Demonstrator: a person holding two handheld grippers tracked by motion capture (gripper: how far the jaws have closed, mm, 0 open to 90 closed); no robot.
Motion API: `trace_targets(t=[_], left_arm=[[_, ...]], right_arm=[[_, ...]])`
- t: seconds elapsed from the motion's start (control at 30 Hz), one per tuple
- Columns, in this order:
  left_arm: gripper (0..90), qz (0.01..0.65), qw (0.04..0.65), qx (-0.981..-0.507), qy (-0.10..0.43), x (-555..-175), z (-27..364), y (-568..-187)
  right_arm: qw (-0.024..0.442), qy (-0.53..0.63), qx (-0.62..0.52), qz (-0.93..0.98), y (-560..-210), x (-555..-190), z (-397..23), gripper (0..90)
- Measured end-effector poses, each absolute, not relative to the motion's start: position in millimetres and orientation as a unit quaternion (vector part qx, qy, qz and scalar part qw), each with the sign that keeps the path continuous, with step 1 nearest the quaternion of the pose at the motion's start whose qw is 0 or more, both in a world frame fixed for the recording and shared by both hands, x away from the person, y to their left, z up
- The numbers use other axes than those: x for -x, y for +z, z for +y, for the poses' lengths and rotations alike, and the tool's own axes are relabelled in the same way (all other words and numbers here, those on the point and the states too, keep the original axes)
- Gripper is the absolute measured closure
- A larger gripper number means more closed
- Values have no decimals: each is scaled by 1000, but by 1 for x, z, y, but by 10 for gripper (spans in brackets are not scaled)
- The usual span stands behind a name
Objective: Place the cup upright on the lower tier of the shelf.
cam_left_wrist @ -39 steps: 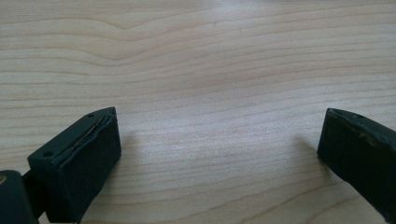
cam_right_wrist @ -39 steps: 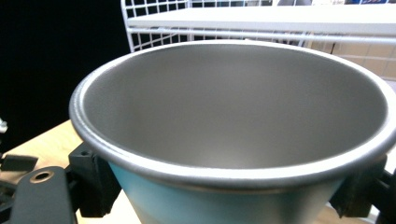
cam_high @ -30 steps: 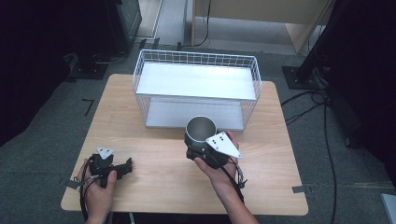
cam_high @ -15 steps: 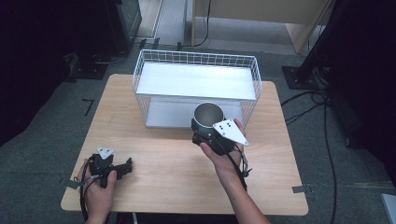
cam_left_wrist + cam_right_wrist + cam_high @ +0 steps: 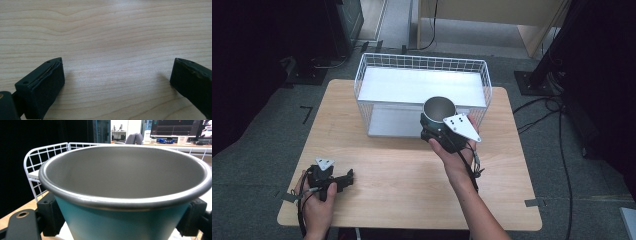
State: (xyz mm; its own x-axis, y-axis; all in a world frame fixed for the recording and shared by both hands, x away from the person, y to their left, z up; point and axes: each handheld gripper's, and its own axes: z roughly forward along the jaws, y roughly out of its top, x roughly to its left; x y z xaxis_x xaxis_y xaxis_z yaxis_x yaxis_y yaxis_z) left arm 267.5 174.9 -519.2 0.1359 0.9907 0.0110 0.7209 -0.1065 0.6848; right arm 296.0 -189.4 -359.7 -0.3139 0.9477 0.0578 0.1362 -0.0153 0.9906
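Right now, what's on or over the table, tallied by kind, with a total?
Cup: 1, teal outside, metal inside, held in the right gripper
Wire basket: 1, white
Grippers: 2, the left gripper open, resting on the table
Total: 4

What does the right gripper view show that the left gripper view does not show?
The right gripper view shows a teal cup with a bare metal inside, clamped between the jaws of the right gripper, and behind it the white wire basket and a monitor. The left gripper view shows the left gripper open, with nothing between its jaws. Both show the wooden table.
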Motion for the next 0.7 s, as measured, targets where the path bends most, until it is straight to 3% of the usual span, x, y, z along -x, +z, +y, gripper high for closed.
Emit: trace_targets(t=[0.7], left_arm=[[0,610,274,-702,246,-267,175,-519]], right_arm=[[402,550,-453,575,-333,-332,-187,148]])
